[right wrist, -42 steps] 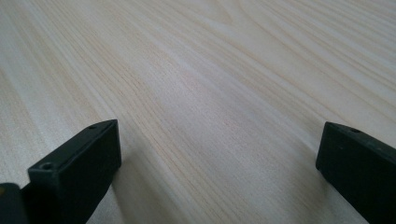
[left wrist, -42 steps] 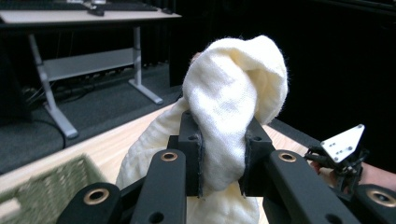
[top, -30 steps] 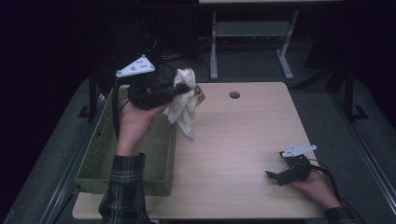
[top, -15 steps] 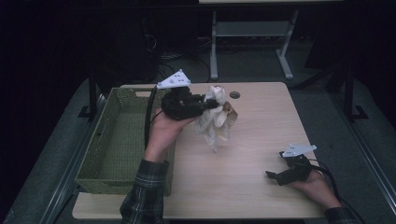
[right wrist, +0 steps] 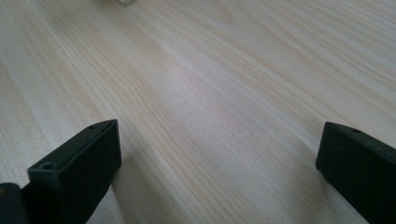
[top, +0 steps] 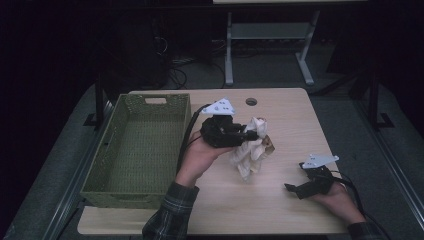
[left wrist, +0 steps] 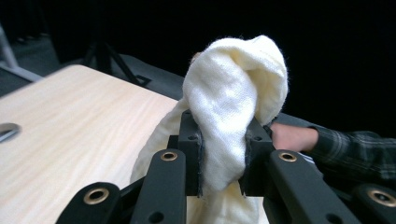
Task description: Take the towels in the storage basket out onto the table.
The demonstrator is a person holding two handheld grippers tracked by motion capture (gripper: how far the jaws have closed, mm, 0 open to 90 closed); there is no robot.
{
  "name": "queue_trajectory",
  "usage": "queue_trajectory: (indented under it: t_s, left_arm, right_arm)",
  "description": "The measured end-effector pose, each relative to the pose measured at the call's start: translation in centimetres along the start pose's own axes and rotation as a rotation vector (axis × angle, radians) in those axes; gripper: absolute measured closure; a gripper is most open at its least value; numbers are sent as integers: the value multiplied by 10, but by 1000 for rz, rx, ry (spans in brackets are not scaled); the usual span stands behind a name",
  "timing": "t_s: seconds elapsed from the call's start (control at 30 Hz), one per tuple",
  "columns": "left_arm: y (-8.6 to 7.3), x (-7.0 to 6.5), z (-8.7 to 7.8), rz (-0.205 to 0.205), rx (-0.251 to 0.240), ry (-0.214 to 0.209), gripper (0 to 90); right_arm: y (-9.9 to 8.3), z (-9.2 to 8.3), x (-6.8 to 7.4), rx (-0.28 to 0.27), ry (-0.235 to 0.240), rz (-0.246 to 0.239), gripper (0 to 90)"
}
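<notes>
From the high view you look forward and down over the whole table (top: 280,210), with the basket (top: 135,150) at its left. The left gripper view sits close behind its jaws, facing level across the tabletop toward your other hand (left wrist: 292,136). The right gripper view hangs low, tilted down at the wood; all three share the tabletop.

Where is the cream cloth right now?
In the high view the cream cloth hangs mid-table, clamped in the left gripper, right of the green basket and left of the right gripper.
</notes>
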State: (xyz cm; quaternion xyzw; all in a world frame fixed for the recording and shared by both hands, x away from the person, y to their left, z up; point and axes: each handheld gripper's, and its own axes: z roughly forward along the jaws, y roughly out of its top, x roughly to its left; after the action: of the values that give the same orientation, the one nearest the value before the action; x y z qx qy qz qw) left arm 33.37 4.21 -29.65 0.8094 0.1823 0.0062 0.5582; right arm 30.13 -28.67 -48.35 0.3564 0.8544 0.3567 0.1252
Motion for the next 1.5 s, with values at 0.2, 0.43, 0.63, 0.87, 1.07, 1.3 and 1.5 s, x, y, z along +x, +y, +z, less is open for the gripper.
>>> queue_trajectory:
  t_s: [0.2,0.43,0.63,0.87,1.07,1.3,1.5]
  left_arm:
    - [-8,-7,12,8,21,-60,740]
    - [-24,-7,29,37,69,-55,740]
    - [-44,-4,47,56,126,-40,736]
    - [-70,4,72,79,224,7,721]
    - [-94,16,95,31,296,49,679]
    - [-112,27,110,-26,324,57,555]
    - [-105,26,97,-4,315,109,330]
  right_arm:
    - [0,0,0,0,1,1,0]
    - [0,0,0,0,0,0,0]
    - [0,0,0,1,1,0,0]
    - [0,0,0,1,2,0,0]
    - [0,0,0,1,2,-1,0]
    - [0,0,0,1,3,-1,0]
    - [0,0,0,2,5,-6,0]
